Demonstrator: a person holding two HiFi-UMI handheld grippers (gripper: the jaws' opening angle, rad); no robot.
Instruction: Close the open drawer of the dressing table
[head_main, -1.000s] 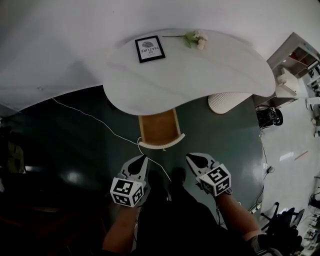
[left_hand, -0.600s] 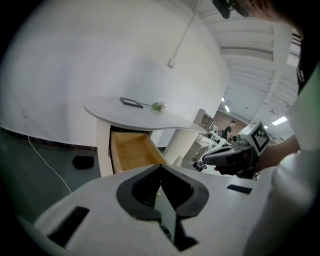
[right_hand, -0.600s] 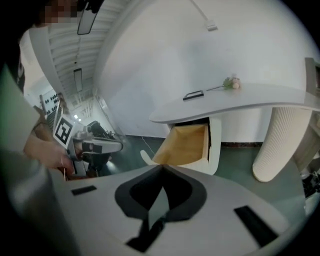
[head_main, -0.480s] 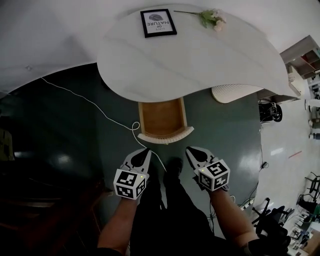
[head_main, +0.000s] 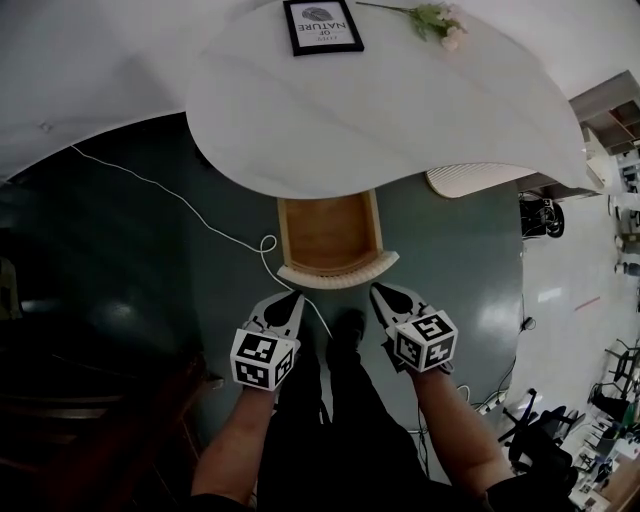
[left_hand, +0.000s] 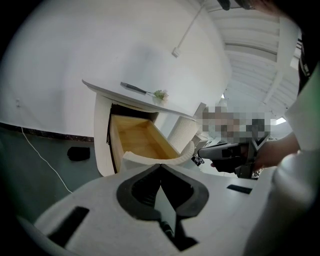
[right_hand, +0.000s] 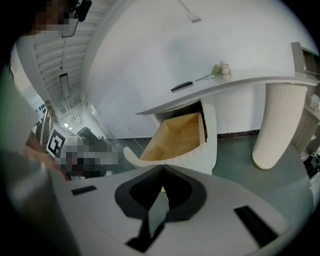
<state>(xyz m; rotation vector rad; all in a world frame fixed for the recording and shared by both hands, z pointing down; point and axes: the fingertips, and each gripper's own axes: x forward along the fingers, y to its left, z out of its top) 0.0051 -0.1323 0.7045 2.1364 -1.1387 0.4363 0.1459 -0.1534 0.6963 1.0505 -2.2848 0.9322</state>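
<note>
Clenched shut and empty: left claw (head_main: 289, 298), right claw (head_main: 381, 291), side by side, near curved front of open wooden drawer (head_main: 330, 235) sticking out from under white dressing surface (head_main: 400, 110); framed print (head_main: 322, 26), flower (head_main: 437, 20) farthest.

The person holds one claw in each hand, low in front of the body, level with one another and set apart. The left claw (head_main: 291, 298) points forward and leans slightly inward; its two jaws meet at the tips with nothing between them. The right claw (head_main: 379, 291) mirrors it, angled inward from the other side, jaws likewise pressed together and empty. The left marker cube (head_main: 263, 359) and the right marker cube (head_main: 424, 341) sit at the rear of each claw and hide the hands. The bare left forearm (head_main: 235, 440) and right forearm (head_main: 455, 430) reach forward, spreading outward toward the elbows.
</note>
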